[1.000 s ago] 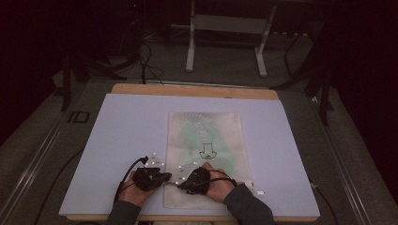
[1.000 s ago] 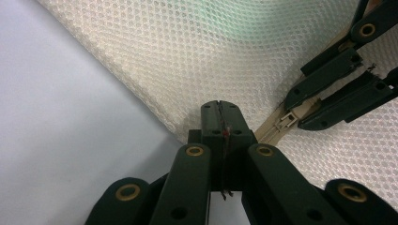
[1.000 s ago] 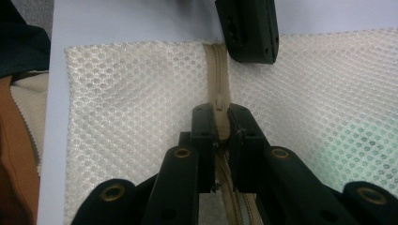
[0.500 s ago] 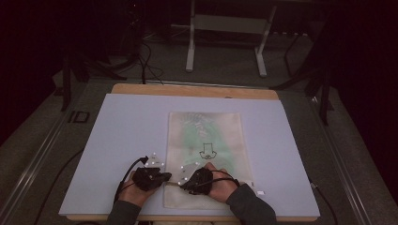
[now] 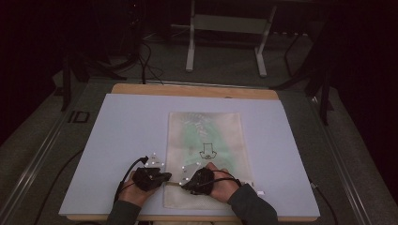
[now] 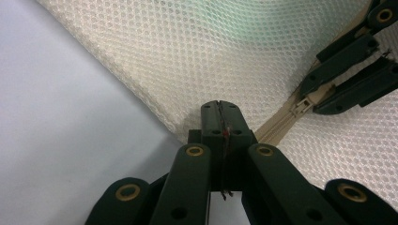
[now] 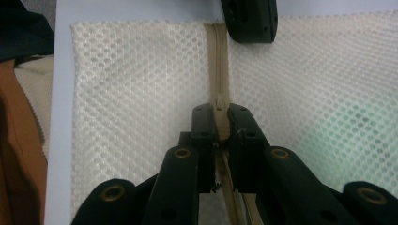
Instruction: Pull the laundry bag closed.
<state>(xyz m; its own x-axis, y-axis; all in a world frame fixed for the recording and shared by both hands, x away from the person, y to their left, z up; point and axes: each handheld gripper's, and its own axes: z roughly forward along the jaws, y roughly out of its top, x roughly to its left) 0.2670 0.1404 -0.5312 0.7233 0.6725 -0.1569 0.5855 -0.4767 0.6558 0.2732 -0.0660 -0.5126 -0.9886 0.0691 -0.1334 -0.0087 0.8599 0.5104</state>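
A cream mesh bag point(image 5: 206, 140) with something green inside lies flat on the pale board point(image 5: 122, 136). Its tan zipper point(image 7: 217, 51) runs along the near end. My left gripper point(image 5: 167, 179) is shut on the bag's edge at the zipper's end; in the left gripper view the jaws point(image 6: 219, 115) pinch the mesh right at the corner. My right gripper point(image 5: 184, 184) faces it a short way along, shut on the zipper pull point(image 7: 219, 103). In the left gripper view the pull point(image 6: 302, 108) sits between the right gripper's fingers point(image 6: 328, 75). The left gripper's fingertips point(image 7: 248, 18) show at the top of the right gripper view.
The board lies on a wooden table point(image 5: 197, 90) whose far edge shows. A small black drawing point(image 5: 207, 152) is on the bag's middle. Dark floor, cables point(image 5: 141, 61) and a metal stand point(image 5: 225, 42) lie beyond. A dark sleeve point(image 7: 23, 28) and brown surface point(image 7: 19, 154) show left.
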